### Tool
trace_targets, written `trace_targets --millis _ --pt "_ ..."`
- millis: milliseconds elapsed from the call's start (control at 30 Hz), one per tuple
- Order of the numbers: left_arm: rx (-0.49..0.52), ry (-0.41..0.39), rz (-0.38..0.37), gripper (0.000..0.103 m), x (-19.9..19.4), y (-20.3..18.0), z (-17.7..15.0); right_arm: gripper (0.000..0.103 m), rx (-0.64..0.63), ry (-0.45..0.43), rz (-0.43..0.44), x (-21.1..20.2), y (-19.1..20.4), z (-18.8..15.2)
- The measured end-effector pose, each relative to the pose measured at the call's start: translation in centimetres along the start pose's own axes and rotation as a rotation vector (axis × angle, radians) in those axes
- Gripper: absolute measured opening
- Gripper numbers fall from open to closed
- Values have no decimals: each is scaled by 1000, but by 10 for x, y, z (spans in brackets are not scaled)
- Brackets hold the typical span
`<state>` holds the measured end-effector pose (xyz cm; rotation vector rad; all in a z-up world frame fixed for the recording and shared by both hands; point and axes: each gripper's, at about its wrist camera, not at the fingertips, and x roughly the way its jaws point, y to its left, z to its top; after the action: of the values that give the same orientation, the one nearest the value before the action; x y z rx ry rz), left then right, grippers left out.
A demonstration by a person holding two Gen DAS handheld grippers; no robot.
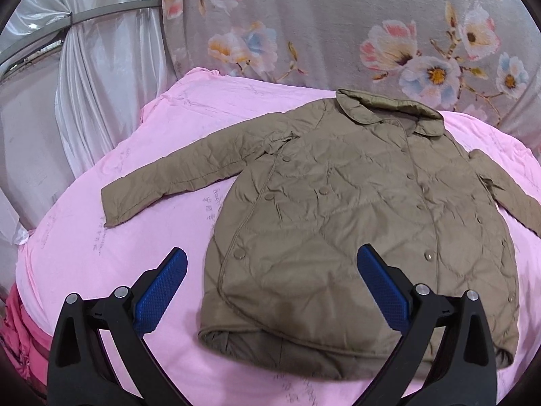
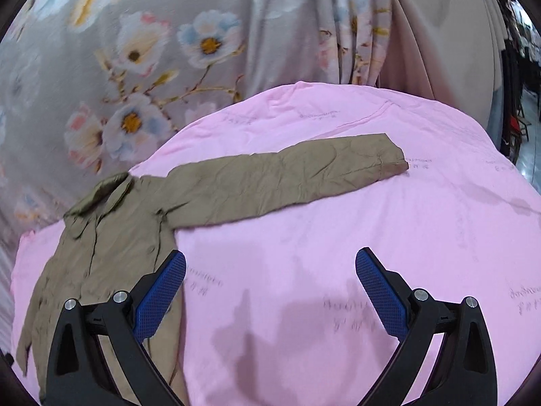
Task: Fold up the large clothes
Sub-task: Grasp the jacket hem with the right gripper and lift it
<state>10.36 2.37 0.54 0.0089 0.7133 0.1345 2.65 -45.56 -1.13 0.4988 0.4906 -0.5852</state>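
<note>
A khaki quilted jacket [image 1: 338,223] lies flat and face up on a pink sheet [image 1: 142,237], collar at the far side, both sleeves spread out. My left gripper [image 1: 272,267] is open and empty, hovering above the jacket's lower hem. In the right wrist view the jacket's body [image 2: 111,247] is at the left and its right sleeve [image 2: 287,176] stretches out to the right across the pink sheet [image 2: 338,253]. My right gripper [image 2: 270,269] is open and empty, above bare sheet beside the jacket's right side.
A grey floral curtain [image 1: 338,27] hangs right behind the table. White drapes [image 1: 94,77] hang at the far left. A pink bundle [image 1: 20,331] sits at the table's lower left edge. Beige drapes [image 2: 439,40] and a room opening show at the far right.
</note>
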Motion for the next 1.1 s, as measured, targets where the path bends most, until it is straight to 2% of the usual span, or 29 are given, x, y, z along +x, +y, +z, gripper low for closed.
trace_targets --millis 167,367,400,433,467,500,533,567,600,633,667,733,833,933,1000,1100 --pt "-2 27 14 98 27 -7 11 98 195 28 0 67 -54 38" --pt "0 78 46 98 62 -11 24 97 385 40 -48 123 -100 57" --pt "-4 84 52 98 69 -10 27 91 410 38 -52 128 -105 58" --pt "-6 88 59 98 75 -9 28 81 438 36 -60 134 -111 59" --pt "-6 92 66 98 81 -8 29 76 457 31 -71 137 -114 59" --pt "-6 95 73 98 85 -8 31 66 474 13 -91 139 -116 61" --pt "-4 99 85 98 92 -6 32 45 483 0 -100 141 -117 63" --pt "-2 102 96 98 96 -5 32 30 492 -3 -104 144 -118 67" --pt "-1 107 107 98 101 -3 33 11 501 -5 -97 147 -118 71" --pt "-3 112 119 98 107 0 34 10 518 -27 -85 146 -114 74" --pt "-6 117 132 98 111 2 35 9 515 -77 -78 138 -102 80" --pt "-14 121 149 98 118 9 36 8 422 -153 -23 121 -62 93" --pt "-22 119 177 98 125 17 38 7 155 -226 159 86 46 106" --pt "-41 118 188 98 130 27 41 7 -76 -199 368 60 155 87" --pt "-62 118 187 98 131 34 44 8 -217 -141 499 50 223 58" --pt "-89 111 175 98 132 42 50 15 -394 -37 619 49 300 5"
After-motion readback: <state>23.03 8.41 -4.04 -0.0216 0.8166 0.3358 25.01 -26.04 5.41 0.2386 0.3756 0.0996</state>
